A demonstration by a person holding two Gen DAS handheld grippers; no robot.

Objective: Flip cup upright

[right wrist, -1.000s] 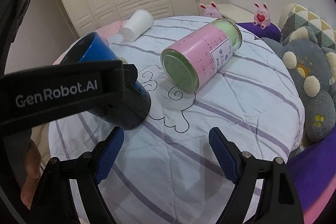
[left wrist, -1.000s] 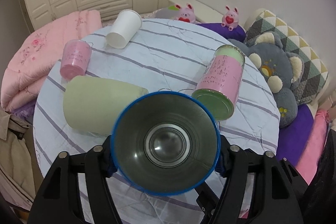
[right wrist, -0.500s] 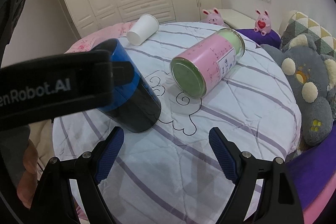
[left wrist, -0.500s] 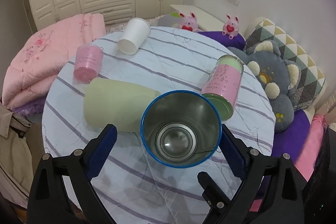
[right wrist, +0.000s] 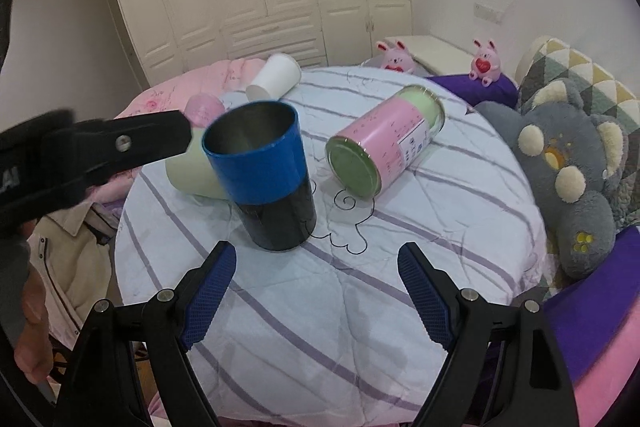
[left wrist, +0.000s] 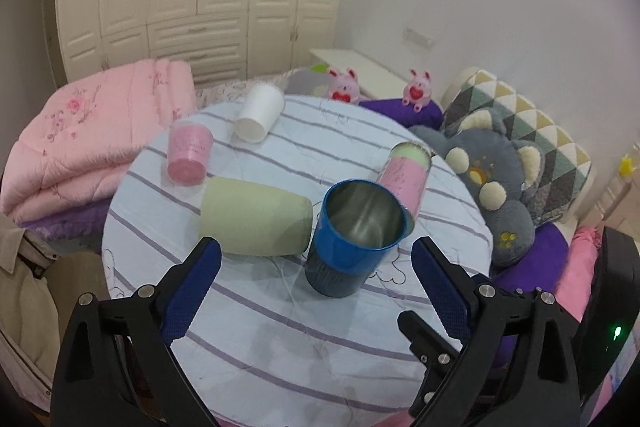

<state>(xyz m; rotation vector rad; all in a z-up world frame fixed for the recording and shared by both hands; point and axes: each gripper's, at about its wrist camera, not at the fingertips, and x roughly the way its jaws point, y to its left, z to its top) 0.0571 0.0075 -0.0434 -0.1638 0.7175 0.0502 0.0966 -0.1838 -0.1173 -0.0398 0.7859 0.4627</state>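
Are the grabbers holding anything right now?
No. The left gripper and the right gripper are both open with nothing between their fingers. The blue cup stands on the table by itself.

The round striped table (left wrist: 280,327) carries the upright blue cup (left wrist: 352,239) and seemingly four toppled containers.

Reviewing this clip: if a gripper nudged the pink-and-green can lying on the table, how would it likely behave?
The pink-and-green can lies on its side, a straight cylinder, so it would probably roll rather than slide. The wrinkled striped cloth may slow it. Its glossy wall looks stiff, likely slippery against the fingers.
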